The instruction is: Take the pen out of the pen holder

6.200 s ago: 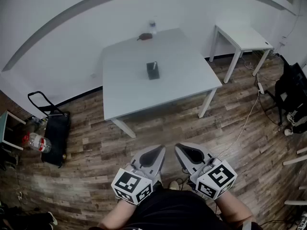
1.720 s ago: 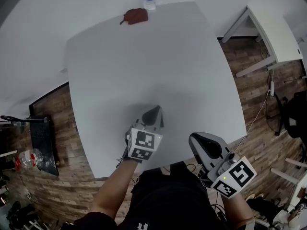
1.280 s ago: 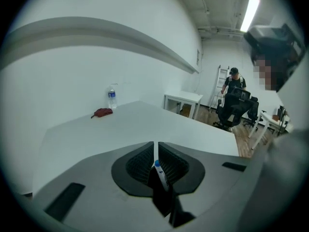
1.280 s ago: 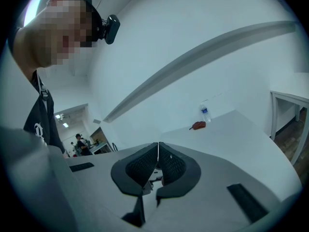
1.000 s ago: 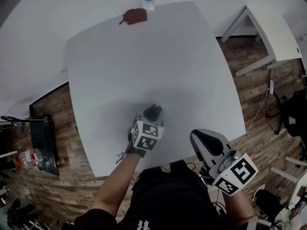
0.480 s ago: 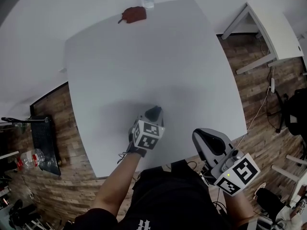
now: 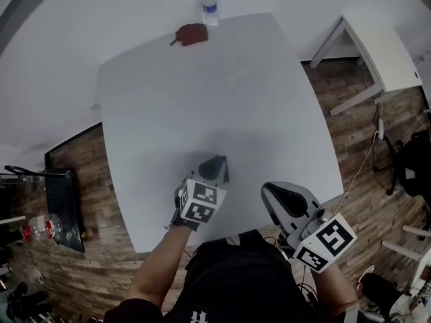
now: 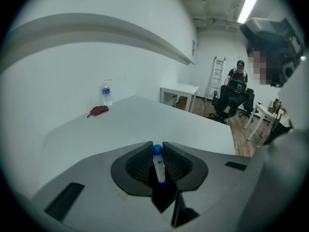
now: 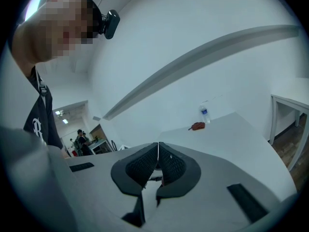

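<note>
Over the near part of the white table (image 7: pixel 202 99), my left gripper (image 7: pixel 209 169) is shut on a pen (image 8: pixel 158 166) with a white body and blue cap. The pen stands upright between the ribbed pads (image 8: pixel 176 162). Just under the jaws is the dark pen holder (image 7: pixel 221 173); in the left gripper view the pen holder (image 8: pixel 163 198) shows as a black shape beneath the pen's lower end. Whether the pen's tip is still inside it is hidden. My right gripper (image 7: pixel 277 192) hangs off the table's front edge, shut, with nothing between its jaws (image 9: pixel 158 147).
A water bottle (image 7: pixel 210 9) and a red-brown pouch (image 7: pixel 191 33) sit at the table's far edge. A second white table (image 7: pixel 377 39) stands to the right, with cables and a black chair (image 7: pixel 417 160) beyond. A black bag (image 7: pixel 64 207) stands on the floor at left.
Since 6.2 s ago I have come up to the table and my left gripper has closed over the holder. In the last half second it has drawn slightly back toward me.
</note>
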A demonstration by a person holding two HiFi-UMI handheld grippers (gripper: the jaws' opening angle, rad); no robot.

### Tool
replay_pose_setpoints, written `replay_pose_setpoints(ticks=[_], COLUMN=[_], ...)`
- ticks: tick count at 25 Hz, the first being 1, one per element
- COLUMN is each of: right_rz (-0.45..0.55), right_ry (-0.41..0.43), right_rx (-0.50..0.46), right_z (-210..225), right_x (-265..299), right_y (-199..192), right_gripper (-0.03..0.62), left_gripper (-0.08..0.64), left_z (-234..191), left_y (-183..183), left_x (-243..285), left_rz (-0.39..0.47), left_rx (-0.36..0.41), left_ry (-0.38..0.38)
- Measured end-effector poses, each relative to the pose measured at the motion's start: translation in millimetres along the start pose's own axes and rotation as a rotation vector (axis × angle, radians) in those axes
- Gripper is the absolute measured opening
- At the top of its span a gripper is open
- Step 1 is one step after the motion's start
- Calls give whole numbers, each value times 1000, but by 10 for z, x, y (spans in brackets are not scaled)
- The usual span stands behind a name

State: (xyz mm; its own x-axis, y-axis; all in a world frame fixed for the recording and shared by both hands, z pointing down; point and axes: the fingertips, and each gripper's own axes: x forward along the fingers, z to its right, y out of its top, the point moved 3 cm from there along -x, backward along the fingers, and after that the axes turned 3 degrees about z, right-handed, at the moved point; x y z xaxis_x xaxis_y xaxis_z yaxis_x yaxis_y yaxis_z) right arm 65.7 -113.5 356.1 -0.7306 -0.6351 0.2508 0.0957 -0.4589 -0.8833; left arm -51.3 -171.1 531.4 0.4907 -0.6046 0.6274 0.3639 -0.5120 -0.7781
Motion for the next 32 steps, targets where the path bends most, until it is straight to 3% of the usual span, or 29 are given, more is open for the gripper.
replay_pose_setpoints(ticks=[9, 23, 32], right_rz=[2, 34, 48], right_ry=[29, 68, 90], right_rx=[-72, -166, -229], right_z=[-41, -200, -364], right_x=[64, 89, 127], right_y=[81, 263, 356], right_gripper=[14, 14, 14], left_gripper=[66, 66, 66], left_z=[147, 376, 452], left_y=[551, 1096, 1340], left_x=[-617, -1696, -2306], left_rz=[134, 297, 440], left_rx=[36, 82, 55], left_ry=[-16, -60, -85])
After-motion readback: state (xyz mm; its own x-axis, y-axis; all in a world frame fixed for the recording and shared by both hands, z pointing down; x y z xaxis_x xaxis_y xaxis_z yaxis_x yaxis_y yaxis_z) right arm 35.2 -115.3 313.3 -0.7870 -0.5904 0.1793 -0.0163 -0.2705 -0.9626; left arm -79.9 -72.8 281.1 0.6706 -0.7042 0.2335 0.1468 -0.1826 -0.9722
